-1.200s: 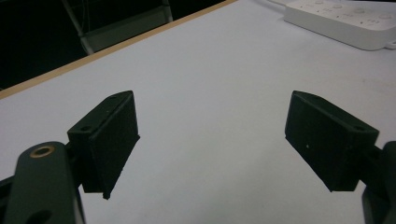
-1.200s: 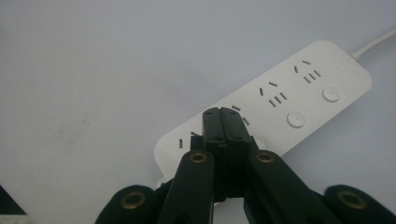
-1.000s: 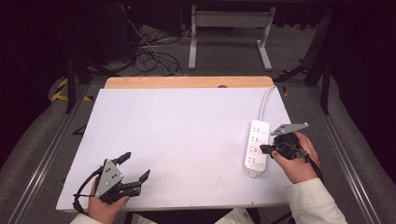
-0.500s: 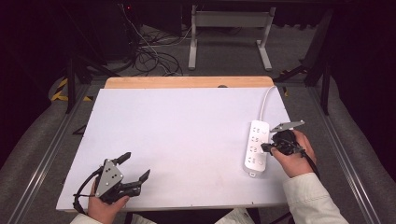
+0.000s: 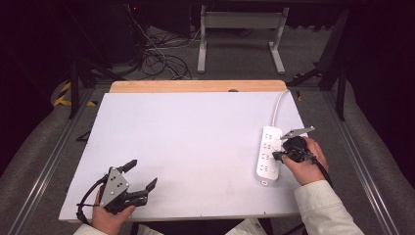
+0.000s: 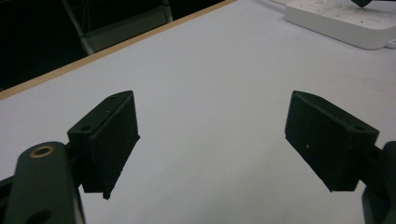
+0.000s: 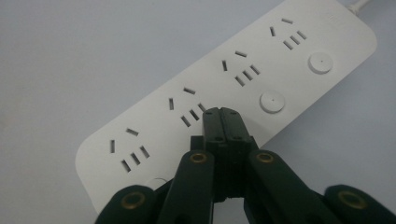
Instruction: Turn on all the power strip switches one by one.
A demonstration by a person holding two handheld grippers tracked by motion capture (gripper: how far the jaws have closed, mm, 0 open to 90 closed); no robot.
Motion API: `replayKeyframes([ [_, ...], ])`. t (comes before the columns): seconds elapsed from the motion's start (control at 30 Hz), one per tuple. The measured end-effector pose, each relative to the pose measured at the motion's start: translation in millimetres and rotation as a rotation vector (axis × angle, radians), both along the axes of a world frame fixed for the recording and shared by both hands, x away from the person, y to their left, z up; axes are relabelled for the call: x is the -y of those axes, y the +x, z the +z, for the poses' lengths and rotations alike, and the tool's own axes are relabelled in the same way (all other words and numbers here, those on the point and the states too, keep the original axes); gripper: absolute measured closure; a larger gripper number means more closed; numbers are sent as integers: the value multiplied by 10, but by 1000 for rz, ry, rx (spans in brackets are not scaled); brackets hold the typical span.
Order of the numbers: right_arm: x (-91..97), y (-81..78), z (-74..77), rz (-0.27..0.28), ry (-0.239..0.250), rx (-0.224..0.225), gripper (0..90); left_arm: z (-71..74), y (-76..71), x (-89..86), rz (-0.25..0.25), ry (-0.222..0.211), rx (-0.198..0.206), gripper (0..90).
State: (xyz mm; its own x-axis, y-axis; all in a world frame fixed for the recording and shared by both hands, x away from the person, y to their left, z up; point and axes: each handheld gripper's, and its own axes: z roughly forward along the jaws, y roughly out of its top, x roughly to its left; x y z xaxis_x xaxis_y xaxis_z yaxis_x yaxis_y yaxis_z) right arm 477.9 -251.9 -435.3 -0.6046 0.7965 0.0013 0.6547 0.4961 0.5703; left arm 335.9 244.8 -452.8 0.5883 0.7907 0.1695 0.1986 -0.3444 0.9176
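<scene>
Power strip (image 5: pixel 268 153), white, lies at four o'clock on my counter (image 5: pixel 186 147), cord leading toward twelve. My right tongs (image 7: pixel 222 113), clenched on nothing, poise over its third socket's button row. My left tongs (image 5: pixel 139 176) rest released at seven o'clock. I judge it rigid, light, smooth-sided: best gripped across its narrow width.

The left gripper (image 5: pixel 139 177) sits low near the person, its fingers (image 6: pixel 109 140) wide apart. The right gripper (image 7: pixel 223 113) points down with fingers pressed together.
</scene>
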Motion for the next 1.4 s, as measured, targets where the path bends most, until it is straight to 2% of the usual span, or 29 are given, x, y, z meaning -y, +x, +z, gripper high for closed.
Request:
replayKeyframes([
  [0.63, -44, -7, -28, 6, -31, -3, 900, -3, -5, 7, -1, -6, -4, 179],
  [1.4, -19, -16, -72, -45, 10, -17, 900, -2, -6, 7, -3, 2, 1, 179],
])
